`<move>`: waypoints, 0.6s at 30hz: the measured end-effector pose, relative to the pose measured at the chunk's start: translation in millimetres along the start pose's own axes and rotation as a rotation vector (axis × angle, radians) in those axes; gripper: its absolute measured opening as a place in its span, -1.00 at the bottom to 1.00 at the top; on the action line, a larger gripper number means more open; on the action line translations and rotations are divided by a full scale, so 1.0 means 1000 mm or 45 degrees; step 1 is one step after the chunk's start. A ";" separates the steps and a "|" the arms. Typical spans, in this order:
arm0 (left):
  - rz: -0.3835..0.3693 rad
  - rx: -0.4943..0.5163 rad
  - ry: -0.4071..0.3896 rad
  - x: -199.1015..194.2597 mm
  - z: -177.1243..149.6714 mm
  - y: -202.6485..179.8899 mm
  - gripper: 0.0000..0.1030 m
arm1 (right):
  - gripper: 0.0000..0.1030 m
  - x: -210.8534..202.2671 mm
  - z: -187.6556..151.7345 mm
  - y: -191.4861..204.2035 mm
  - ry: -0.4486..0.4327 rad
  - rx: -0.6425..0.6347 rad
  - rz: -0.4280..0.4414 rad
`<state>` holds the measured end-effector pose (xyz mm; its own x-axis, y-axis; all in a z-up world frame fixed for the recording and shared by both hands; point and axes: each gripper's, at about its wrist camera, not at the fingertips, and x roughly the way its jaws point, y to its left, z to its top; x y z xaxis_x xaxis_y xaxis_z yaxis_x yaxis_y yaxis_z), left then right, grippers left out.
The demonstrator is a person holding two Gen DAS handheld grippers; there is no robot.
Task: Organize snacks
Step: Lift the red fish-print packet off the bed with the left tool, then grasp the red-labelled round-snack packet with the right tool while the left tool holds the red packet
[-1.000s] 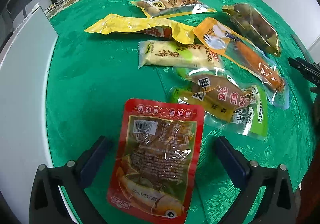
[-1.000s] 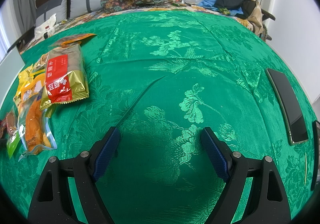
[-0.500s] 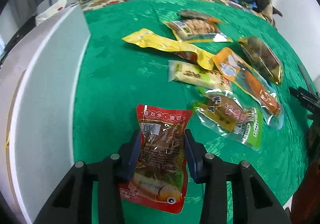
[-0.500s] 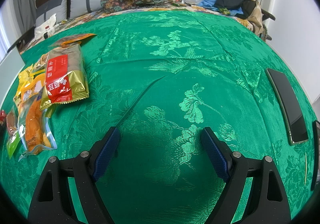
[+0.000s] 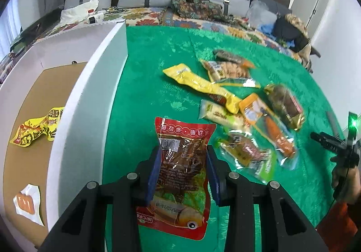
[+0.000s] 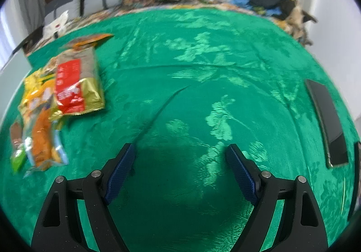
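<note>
Green patterned tablecloth [image 5: 144, 98] w/ white box [image 5: 90, 103] at left. Left gripper [image 5: 183, 172] clamped on red snack pouch [image 5: 180, 175], lifted just right of box wall. Other snack packs [image 5: 246, 107] scattered further right. Right gripper [image 6: 180, 172] spread wide, holding nothing, over bare cloth.

A green patterned tablecloth [image 5: 146, 85] covered the table. A white box [image 5: 90, 85] stood on its left side. To the right lay a loose cluster of snack packets: a yellow one [image 5: 198, 81], a pale one [image 5: 220, 115], an orange one [image 5: 268, 127] and a green-edged one [image 5: 248, 157]. A dark phone [image 6: 326, 120] lay near the far right edge.
</note>
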<state>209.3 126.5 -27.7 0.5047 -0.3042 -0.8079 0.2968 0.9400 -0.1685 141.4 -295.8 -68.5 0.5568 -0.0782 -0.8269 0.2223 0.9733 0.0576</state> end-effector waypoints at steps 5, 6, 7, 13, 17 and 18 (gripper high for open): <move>-0.027 -0.028 -0.038 -0.013 0.002 0.000 -0.27 | 0.65 -0.028 0.052 0.003 -0.052 0.077 0.210; -0.034 -0.042 -0.045 -0.015 0.002 0.001 -0.27 | 0.65 -0.032 0.062 0.006 -0.058 0.078 0.244; -0.046 -0.061 -0.055 -0.018 0.003 0.003 -0.27 | 0.65 -0.035 0.079 0.016 -0.044 0.068 0.305; -0.085 -0.132 -0.094 -0.036 0.004 0.010 -0.27 | 0.65 0.007 0.112 0.105 0.236 -0.195 0.304; -0.116 -0.149 -0.133 -0.052 0.004 0.013 -0.27 | 0.57 0.053 0.093 0.138 0.405 -0.373 0.061; -0.124 -0.152 -0.144 -0.057 0.004 0.014 -0.27 | 0.29 0.053 0.092 0.132 0.383 -0.331 0.075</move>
<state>187.7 156.8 18.2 0.5680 -0.4039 -0.7171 0.2540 0.9148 -0.3141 273.6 -191.2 -53.6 0.2950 0.0081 -0.9555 -0.0344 0.9994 -0.0021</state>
